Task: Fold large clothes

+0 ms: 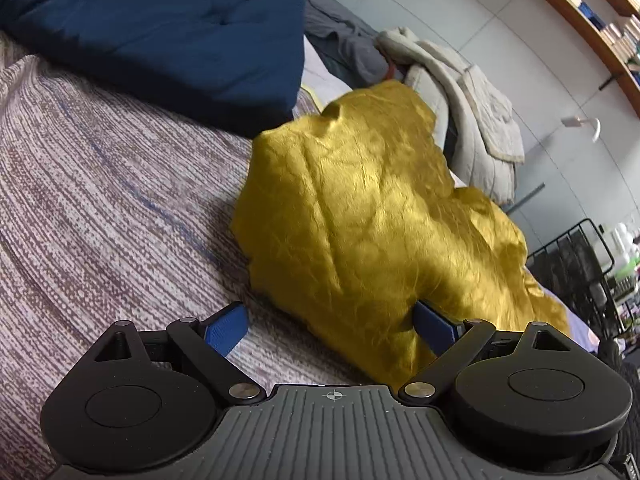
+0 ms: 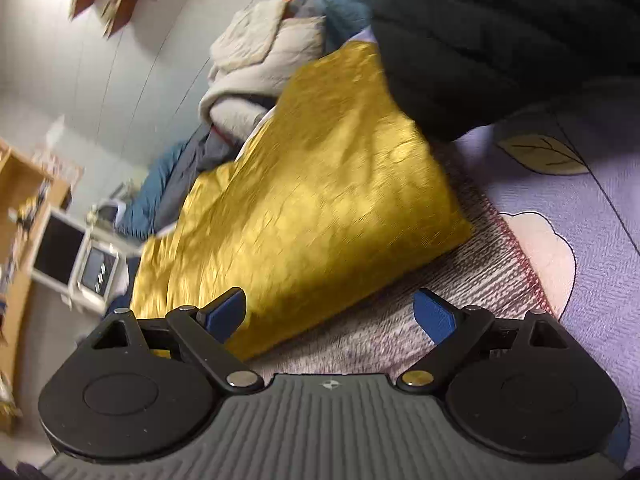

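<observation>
Left wrist view: my left gripper is spread wide, nothing pinched; the yellow garment lies crumpled on the striped blanket, its near edge between the fingers.

Right wrist view: my right gripper is spread too, empty; garment just ahead, touching the left finger.

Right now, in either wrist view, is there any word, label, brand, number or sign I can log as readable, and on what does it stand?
None can be read.
Book spines on the wall shelf: too small and blurred.
White device with dark screens: its marks are blurred.
Bottles behind the black wire rack: labels unreadable.
The yellow garment, the knit blanket and the fingers carry no text; the gripper body bears only a crosshair mark.
</observation>
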The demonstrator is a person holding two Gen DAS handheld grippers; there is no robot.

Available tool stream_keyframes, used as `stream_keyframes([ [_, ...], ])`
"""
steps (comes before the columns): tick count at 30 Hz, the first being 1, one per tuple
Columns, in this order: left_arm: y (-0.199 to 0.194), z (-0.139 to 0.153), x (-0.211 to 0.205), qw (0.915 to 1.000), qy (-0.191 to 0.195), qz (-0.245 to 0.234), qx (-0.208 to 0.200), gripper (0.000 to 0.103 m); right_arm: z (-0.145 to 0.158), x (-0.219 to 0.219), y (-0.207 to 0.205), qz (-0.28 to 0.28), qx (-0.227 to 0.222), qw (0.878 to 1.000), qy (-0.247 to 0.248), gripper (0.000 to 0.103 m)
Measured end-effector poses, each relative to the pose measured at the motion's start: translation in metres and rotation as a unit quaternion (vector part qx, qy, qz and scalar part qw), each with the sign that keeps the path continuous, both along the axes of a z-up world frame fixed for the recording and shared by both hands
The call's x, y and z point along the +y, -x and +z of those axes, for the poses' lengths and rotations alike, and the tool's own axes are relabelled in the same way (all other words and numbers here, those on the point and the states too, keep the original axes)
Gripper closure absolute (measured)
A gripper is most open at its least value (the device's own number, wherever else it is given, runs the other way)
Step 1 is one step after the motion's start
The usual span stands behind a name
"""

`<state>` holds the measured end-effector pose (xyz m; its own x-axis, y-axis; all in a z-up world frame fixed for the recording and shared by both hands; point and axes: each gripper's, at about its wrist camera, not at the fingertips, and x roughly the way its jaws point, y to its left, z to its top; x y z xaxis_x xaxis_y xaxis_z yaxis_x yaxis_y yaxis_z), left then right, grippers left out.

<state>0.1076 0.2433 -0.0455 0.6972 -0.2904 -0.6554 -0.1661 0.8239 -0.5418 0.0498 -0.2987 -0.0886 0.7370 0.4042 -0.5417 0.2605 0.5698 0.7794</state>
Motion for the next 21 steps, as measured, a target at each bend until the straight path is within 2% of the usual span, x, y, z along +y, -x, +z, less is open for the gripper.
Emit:
stream_keyframes([
  [14, -0.043, 0.008, 0.004, 1.0, 0.001, -0.007, -0.003, 0.0, -0.012, -0.012, -0.028, -0.021, 0.011, 0.999, -0.036, 0.009],
  [21, -0.067, 0.007, 0.006, 0.9998, 0.021, -0.003, 0.004, 0.0, -0.016, -0.01, -0.043, -0.038, 0.012, 0.998, -0.049, 0.008],
])
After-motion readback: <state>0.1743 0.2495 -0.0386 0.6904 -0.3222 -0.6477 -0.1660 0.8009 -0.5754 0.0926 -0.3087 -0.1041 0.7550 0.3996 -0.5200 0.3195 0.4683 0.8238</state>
